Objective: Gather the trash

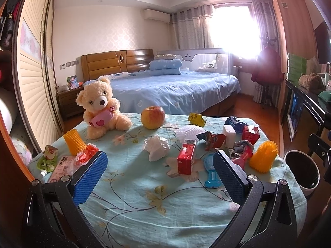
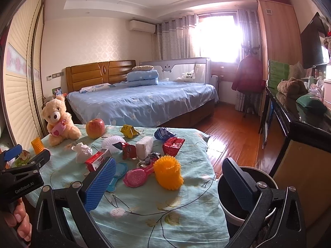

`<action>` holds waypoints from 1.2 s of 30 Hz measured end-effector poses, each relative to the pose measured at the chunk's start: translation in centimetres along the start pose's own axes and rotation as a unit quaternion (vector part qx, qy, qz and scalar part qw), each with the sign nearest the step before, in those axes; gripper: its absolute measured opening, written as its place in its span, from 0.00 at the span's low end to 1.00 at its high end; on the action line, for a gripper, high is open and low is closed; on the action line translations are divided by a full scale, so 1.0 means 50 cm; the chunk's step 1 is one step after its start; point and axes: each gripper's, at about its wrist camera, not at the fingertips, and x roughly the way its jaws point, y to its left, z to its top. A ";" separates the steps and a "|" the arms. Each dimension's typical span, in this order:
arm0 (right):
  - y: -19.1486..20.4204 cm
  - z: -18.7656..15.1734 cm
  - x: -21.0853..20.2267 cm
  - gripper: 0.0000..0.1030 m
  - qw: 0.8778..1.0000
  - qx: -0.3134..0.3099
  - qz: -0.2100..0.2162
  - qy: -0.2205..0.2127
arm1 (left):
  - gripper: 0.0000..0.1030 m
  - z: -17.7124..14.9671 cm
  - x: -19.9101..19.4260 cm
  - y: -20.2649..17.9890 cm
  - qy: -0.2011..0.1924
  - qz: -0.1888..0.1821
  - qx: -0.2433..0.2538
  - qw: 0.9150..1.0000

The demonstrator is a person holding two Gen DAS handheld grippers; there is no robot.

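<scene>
Two tools hang wide open and empty above the near edge of a bench (image 1: 132, 196) draped in a pale green floral cloth. At far left lie a green drink pouch (image 1: 48, 158) and a patterned phone case (image 1: 62, 168), beside an orange ribbed foam sleeve (image 1: 74, 143). The left tool (image 1: 160, 176) points toward a crumpled white tissue (image 1: 156, 147) and a red carton (image 1: 186, 158) at mid-bench. Behind sit a cream teddy bear (image 1: 100, 108) and an apple (image 1: 152, 117). Further right, red wrappers (image 2: 173, 145), a pink hairbrush (image 2: 137, 177) and an orange spiky foam net (image 2: 168, 173) cluster. The right tool (image 2: 168, 188) straddles the bench corner, its right finger over a white-rimmed dark bin (image 2: 251, 188) just beside the bench.
</scene>
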 end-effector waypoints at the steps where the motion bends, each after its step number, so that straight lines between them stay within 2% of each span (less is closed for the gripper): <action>1: -0.001 0.001 -0.001 1.00 1.000 0.001 0.000 0.000 | 1.00 -0.001 0.000 0.001 0.000 -0.001 0.000 1.000; 20: -0.010 -0.001 -0.006 1.00 1.000 0.007 0.001 -0.003 | 1.00 0.006 -0.008 -0.008 -0.003 -0.003 0.012 1.000; 36: -0.011 -0.002 -0.007 1.00 1.000 0.007 0.001 -0.001 | 1.00 0.008 -0.010 -0.005 -0.001 -0.002 0.003 1.000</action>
